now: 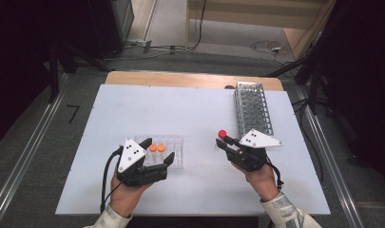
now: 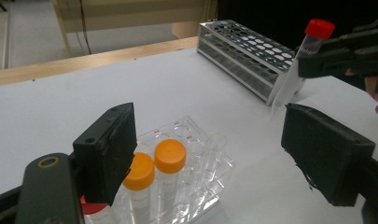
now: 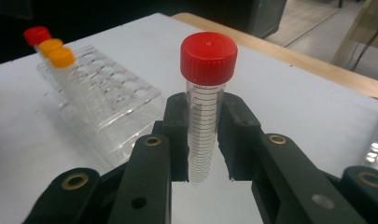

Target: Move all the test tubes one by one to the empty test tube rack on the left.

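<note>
Nearest, in right gripper view: right gripper [image 3: 204,140] clamped on red-capped centrifuge tube [image 3: 206,100], pads pressing both sides of barrel just below cap. Tube clear plastic, black graduation lines down barrel, ribbed red screw cap, tapering toward bottom end; looks empty. Held off the white table [image 1: 133,104], roughly upright in that view, tilted in left gripper view.

Left gripper [image 1: 156,157] spread wide, nothing between pads, hovering at near edge of clear plastic tube rack [image 1: 173,147]. Two orange-capped tubes [image 2: 155,163] standing side by side in that rack; another red-capped tube [image 3: 37,35] next to them at rack's end.

Held tube sits between clear rack and metal tube rack [image 1: 253,108], near metal rack's closer end, touching neither.

Farthest: metal rack lying lengthwise toward table's far right, holes unfilled; wooden table edge [image 1: 180,78] beyond.
</note>
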### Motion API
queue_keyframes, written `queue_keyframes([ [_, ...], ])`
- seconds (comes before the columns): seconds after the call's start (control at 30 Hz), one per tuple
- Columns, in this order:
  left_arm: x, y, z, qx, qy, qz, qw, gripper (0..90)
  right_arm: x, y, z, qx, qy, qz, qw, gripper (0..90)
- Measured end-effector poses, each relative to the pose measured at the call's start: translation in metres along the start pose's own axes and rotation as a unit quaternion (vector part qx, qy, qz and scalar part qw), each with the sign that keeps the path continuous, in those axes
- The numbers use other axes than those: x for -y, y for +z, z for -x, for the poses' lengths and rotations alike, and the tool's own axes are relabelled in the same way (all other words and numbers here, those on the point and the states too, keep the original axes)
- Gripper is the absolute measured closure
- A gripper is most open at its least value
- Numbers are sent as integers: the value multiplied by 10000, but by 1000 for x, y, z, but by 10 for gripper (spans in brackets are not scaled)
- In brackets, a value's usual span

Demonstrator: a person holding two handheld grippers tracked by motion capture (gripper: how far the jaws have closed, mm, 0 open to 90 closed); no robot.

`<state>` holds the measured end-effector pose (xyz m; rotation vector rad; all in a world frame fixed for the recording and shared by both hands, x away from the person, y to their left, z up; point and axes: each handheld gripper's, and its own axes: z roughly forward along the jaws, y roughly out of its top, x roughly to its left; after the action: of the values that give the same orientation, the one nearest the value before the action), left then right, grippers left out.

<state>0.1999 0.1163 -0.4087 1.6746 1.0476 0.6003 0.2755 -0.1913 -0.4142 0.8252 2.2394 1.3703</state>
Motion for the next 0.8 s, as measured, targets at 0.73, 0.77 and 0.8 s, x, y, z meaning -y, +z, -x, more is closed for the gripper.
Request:
queue_keyframes([
  [0.73,-3,28,39,731,245,-3,9970,397,11,23,-48,-677,-269,-199,9971,710],
  [0.77,-4,29,40,728,264,15,9970,416,11,24,-50,-693,-279,-190,9970,710],
  [0.8,-5,29,40,735,278,18,9969,435,11,25,-52,-721,-313,-176,9967,710],
])
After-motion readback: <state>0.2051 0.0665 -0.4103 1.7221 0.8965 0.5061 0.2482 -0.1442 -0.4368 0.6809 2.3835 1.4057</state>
